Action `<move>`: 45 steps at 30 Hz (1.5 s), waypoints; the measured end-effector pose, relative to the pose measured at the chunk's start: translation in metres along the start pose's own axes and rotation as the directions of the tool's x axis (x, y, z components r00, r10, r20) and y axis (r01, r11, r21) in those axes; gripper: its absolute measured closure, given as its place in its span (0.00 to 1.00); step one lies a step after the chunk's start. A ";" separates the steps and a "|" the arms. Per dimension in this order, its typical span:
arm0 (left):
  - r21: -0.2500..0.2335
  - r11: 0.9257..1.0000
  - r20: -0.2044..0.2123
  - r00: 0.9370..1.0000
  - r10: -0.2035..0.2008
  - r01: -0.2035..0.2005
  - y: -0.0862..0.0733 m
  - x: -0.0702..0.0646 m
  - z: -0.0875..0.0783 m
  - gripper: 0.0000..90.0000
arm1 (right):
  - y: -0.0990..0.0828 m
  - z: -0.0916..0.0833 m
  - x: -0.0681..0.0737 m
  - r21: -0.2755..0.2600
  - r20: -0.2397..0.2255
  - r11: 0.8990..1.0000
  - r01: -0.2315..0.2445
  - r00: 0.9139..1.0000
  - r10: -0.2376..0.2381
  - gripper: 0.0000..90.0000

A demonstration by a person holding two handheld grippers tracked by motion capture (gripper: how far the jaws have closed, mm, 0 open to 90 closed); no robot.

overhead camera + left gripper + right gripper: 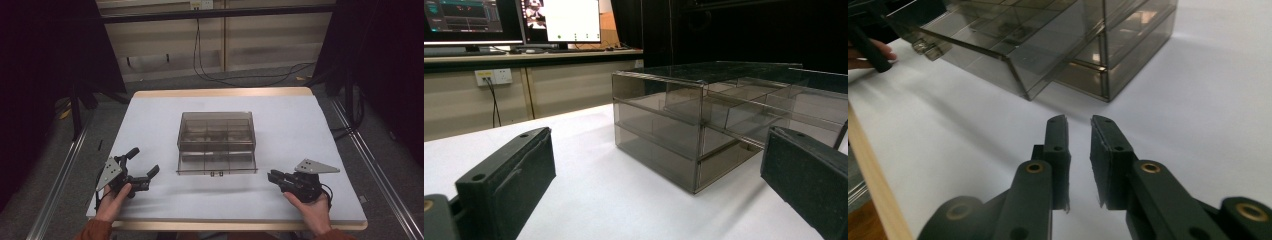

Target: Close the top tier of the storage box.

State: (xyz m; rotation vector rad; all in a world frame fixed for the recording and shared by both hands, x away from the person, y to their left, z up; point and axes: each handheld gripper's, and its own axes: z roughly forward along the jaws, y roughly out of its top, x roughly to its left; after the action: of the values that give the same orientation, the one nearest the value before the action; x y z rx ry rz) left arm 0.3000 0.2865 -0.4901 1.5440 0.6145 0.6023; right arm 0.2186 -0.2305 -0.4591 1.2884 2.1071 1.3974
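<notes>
- One white-topped desk (165,115) with pale wooden edging carries everything.
- Smoky clear plastic drawer box (216,131) sits mid-desk, lower drawer (216,164) pulled toward the near edge.
- Left gripper (140,169), near-left: fingers wide apart, empty.
- Right gripper (271,176), near-right: fingers nearly together, empty.

smoky grey see-through drawer box (216,142), plain white table (155,120) with a light wood edge, both hand-held grippers (140,170) (271,176) black with grey plates.

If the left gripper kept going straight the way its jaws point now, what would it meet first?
Probably the near corner of the smoked clear drawer box, which stands straight ahead between the open jaws of the left gripper. Only bare white table lies before it, though depth is hard to judge.
</notes>
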 end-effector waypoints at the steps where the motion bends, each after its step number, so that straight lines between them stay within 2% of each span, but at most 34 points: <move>1: 0.001 1.000 0.000 1.000 -0.001 0.001 0.000 0.000 0.000 0.01 | 0.000 0.001 0.001 0.004 -0.013 1.000 0.005 1.000 -0.005 0.89; 7: 0.001 1.000 -0.002 1.000 -0.004 0.004 0.000 0.000 0.000 0.01 | 0.000 0.006 0.009 0.028 -0.051 0.999 0.035 0.998 -0.034 1.00; 21: 0.002 1.000 -0.001 1.000 -0.003 0.003 0.000 0.000 0.000 0.01 | 0.001 0.010 0.019 0.038 -0.100 0.996 0.076 0.992 -0.072 1.00; 32: 0.004 1.000 -0.001 1.000 0.002 -0.002 0.000 0.000 0.000 0.01 | 0.001 0.015 0.028 0.049 -0.137 0.995 0.088 0.987 -0.081 1.00; 40: -0.005 1.000 -0.001 1.000 -0.004 0.004 0.000 -0.001 0.000 0.01 | 0.004 0.023 0.041 0.065 -0.163 0.987 0.146 0.977 -0.134 1.00; 45: -0.006 1.000 -0.001 1.000 -0.004 0.004 0.000 -0.001 0.000 0.01 | 0.006 0.026 0.045 0.066 -0.187 0.984 0.163 0.971 -0.148 1.00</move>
State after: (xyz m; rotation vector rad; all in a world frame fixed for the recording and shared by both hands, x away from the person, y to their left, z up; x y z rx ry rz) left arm 0.2999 0.2859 -0.4902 1.5368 0.6162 0.6018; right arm 0.2135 -0.1785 -0.4571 1.0314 2.3506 1.4218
